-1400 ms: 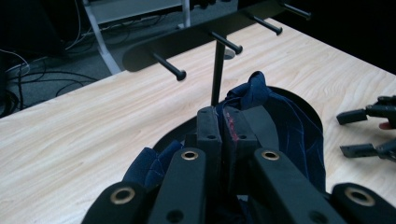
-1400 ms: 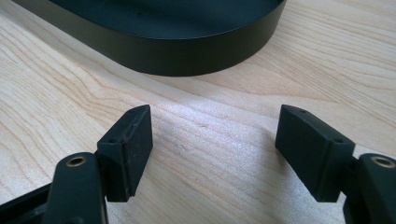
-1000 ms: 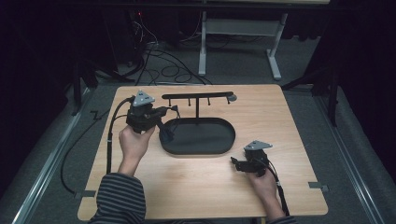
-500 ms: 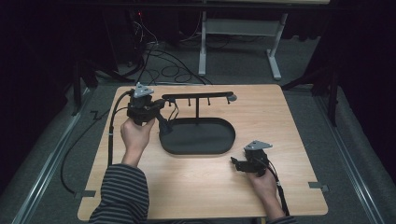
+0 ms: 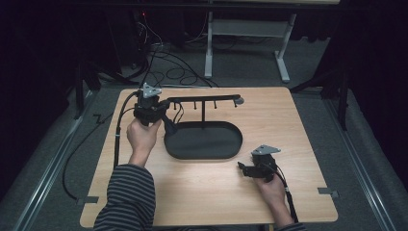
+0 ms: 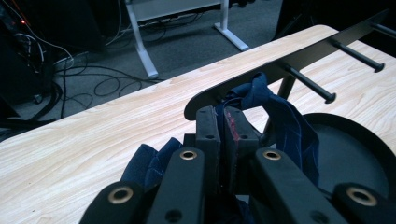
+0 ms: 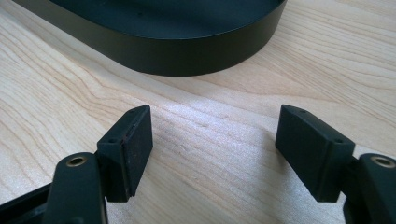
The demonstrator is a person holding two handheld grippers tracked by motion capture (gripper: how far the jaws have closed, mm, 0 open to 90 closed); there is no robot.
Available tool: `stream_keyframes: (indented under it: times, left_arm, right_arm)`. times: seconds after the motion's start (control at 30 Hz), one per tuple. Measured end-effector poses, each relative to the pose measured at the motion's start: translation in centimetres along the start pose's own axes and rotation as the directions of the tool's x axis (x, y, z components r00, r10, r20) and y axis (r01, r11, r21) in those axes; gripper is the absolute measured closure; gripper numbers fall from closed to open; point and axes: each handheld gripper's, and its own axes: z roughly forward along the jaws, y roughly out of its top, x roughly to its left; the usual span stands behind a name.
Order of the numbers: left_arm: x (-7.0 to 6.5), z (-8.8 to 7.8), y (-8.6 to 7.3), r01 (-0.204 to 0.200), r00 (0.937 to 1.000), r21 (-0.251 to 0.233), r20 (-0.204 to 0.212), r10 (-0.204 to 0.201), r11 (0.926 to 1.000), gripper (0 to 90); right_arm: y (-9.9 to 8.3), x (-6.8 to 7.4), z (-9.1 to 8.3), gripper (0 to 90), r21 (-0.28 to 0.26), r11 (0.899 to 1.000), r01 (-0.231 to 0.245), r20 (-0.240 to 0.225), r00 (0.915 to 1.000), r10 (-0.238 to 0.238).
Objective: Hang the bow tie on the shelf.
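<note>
My left gripper (image 6: 224, 122) is clamped on a dark blue cloth (image 6: 285, 126) with faint stripes, limp and bunched, held against the left end of the black rack's crossbar (image 6: 299, 56). Since the earlier frames that hand has slid away from the oval tray (image 5: 202, 155) toward the bar's tip. The rack is matte black metal with round pegs (knobbed ends), on a pale wood-grain table (image 5: 288, 125). My right gripper (image 7: 215, 144) rests wide, holding nothing, near the tray's rim.
</note>
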Motion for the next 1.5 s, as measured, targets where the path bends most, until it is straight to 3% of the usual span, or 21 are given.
stream_keyframes:
  times: [0.4,0.63,0.83,1.0,1.23,1.5]
  left_arm:
    - [-0.2,0.8,-0.2,0.002,0.9995,0.033,0.030,-0.003,0.9995,79.1]
    - [-0.4,0.6,-0.2,0.001,0.9993,0.028,0.038,-0.002,0.9996,75.2]
    - [-0.2,-0.1,-0.3,0.005,0.9990,0.022,0.043,-0.006,0.9997,68.9]
    - [0.2,-0.7,-1.0,0.034,0.9983,0.014,0.046,-0.035,0.9993,65.0]
    - [0.6,-1.9,-1.3,0.053,0.9975,-0.003,0.047,-0.053,0.9986,63.7]
    - [0.4,-3.4,-2.1,0.044,0.9984,-0.006,0.037,-0.043,0.9990,59.8]
  right_arm:
    - [0.0,0.0,0.0,28.9,0.000,1.000,0.001,0.000,1.0000,-0.001]
    - [0.0,0.0,0.0,28.9,-0.002,1.000,0.001,-0.001,1.0000,-0.001]
    - [0.0,0.0,0.0,28.9,-0.003,1.000,0.003,-0.001,1.0000,-0.003]
    - [0.0,0.0,0.0,28.9,-0.002,1.000,0.001,-0.001,1.0000,-0.001]
    - [0.0,0.0,0.0,28.9,-0.002,1.000,0.001,-0.001,1.0000,-0.001]
    - [0.0,0.0,0.0,28.9,-0.002,1.000,0.002,-0.001,1.0000,-0.002]
